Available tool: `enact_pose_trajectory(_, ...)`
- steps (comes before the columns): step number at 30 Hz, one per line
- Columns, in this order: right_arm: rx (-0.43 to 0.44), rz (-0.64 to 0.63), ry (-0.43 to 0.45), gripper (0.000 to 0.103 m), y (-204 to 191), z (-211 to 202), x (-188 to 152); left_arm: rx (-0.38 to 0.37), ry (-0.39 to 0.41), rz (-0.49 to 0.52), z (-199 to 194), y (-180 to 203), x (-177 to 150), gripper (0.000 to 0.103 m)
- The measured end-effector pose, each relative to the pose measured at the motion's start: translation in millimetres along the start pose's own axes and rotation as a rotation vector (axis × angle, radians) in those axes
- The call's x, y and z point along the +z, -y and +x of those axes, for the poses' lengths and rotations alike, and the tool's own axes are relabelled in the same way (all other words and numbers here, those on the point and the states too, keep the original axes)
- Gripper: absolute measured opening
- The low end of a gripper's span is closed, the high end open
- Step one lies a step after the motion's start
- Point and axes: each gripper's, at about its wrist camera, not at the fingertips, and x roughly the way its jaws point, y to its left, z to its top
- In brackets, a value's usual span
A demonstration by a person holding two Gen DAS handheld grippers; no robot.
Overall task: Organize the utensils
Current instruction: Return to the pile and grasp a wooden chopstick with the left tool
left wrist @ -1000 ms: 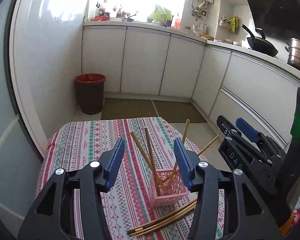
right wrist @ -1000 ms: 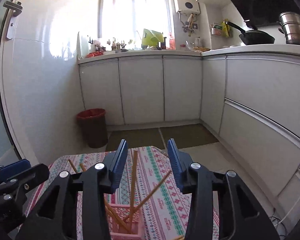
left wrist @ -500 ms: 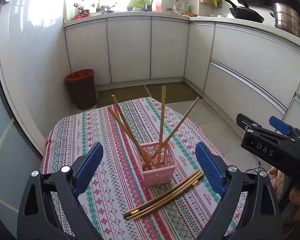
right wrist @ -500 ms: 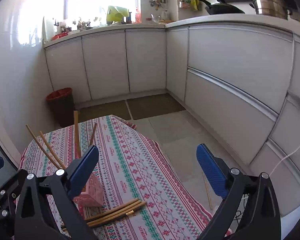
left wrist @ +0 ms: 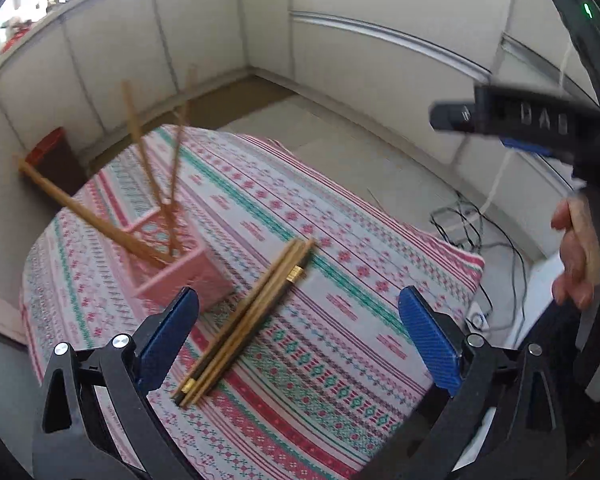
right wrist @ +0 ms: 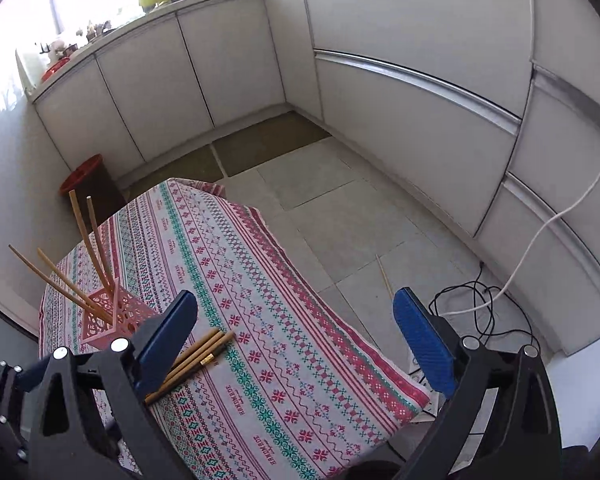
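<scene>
A pink lattice holder (left wrist: 180, 268) stands on the patterned tablecloth (left wrist: 340, 280) with several wooden chopsticks (left wrist: 148, 184) leaning out of it. A bundle of loose chopsticks (left wrist: 248, 316) lies flat on the cloth right of the holder. My left gripper (left wrist: 300, 336) is open wide and empty above the bundle. My right gripper (right wrist: 296, 336) is open wide and empty, over the table's right part; the holder (right wrist: 112, 316) and the bundle (right wrist: 196, 356) show at its lower left.
A single chopstick (right wrist: 384, 280) lies on the tiled floor right of the table. Cables (right wrist: 480, 300) trail on the floor by the white cabinets (right wrist: 380, 92). A red bin (right wrist: 88, 184) stands behind the table. The right gripper's body (left wrist: 520, 120) shows at upper right of the left view.
Both grippers opened from narrow to wide a second ago. Both views have since swung rightward and tilted down, bringing the loose bundle between the left jaws.
</scene>
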Motion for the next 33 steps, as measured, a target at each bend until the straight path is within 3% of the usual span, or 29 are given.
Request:
enact_pose_trajectory(4,0.02,0.073,-0.04,0.096,17.7,3.9,1.3,-0.111,-0.081,0.054,39.3,14.4,-0.4,0.094)
enact_pose_trajectory(8,0.036,0.122,-0.1,0.096,31.7,15.1,0.4,-0.247,-0.18,0.047,81.4,11.8,11.6,0.069)
enact_pose_trajectory(12,0.038,0.19,-0.14,0.096,46.2,25.3,0.0,-0.303,-0.198,0.044,109.2,0.5,18.2,0.067)
enact_pose_trajectory(19,0.102,0.262,-0.248,0.096,51.8,46.8,-2.7,-0.247,-0.223,0.082,139.6,-2.2,10.6,0.067)
enact_pose_trajectory(22,0.107,0.261,-0.254,0.096,49.9,49.2,-2.9,-0.225,-0.223,0.091,144.5,-2.2,10.6,0.067)
enact_pose_trajectory(24,0.102,0.26,-0.25,0.096,50.0,49.9,-2.7,-0.25,-0.24,0.085,148.7,-2.4,10.7,0.067)
enact_pose_trajectory(27,0.092,0.277,-0.252,0.096,53.6,51.7,-2.8,-0.248,-0.301,0.116,159.6,5.0,5.0,0.054)
enact_pose_trajectory(28,0.09,0.284,-0.258,0.096,54.7,53.0,-3.3,-0.223,-0.288,0.133,159.9,9.1,4.1,0.051)
enact_pose_trajectory(33,0.08,0.298,-0.289,0.096,56.8,59.6,-6.7,-0.178,-0.293,0.106,158.2,7.7,7.9,0.043)
